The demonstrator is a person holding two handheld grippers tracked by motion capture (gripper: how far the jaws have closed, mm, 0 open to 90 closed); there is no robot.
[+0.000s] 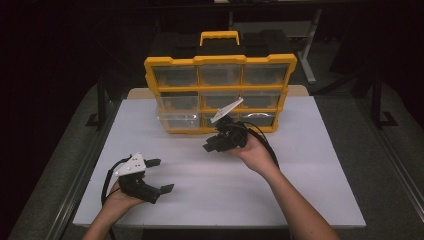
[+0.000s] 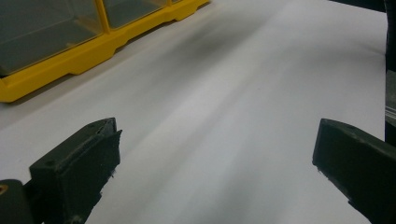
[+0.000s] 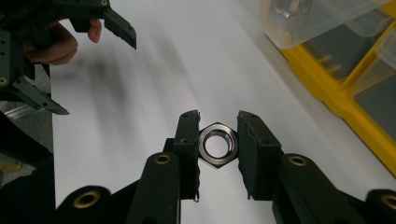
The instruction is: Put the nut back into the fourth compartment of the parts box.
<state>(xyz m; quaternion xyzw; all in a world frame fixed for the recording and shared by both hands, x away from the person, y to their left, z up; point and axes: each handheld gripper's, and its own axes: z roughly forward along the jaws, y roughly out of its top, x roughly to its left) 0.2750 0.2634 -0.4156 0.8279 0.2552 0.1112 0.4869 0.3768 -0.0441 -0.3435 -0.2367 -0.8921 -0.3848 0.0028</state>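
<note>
Nearest me, the left gripper [image 1: 159, 175] idles with jaws spread wide over the white table [image 1: 310, 165]. Farther on, the right gripper [image 3: 218, 140] clamps a shiny steel hex nut [image 3: 218, 144]; next, probably carrying it to the yellow-framed drawer organiser [image 1: 220, 92] behind.

Left gripper [image 1: 162, 176] sits low at the near-left of the white table [image 1: 310, 165], jaws spread wide, while the right gripper [image 1: 210, 146] hovers mid-table just in front of the yellow drawer organizer [image 1: 220, 92], bottom-left drawer [image 1: 177, 120] pulled out.
</note>
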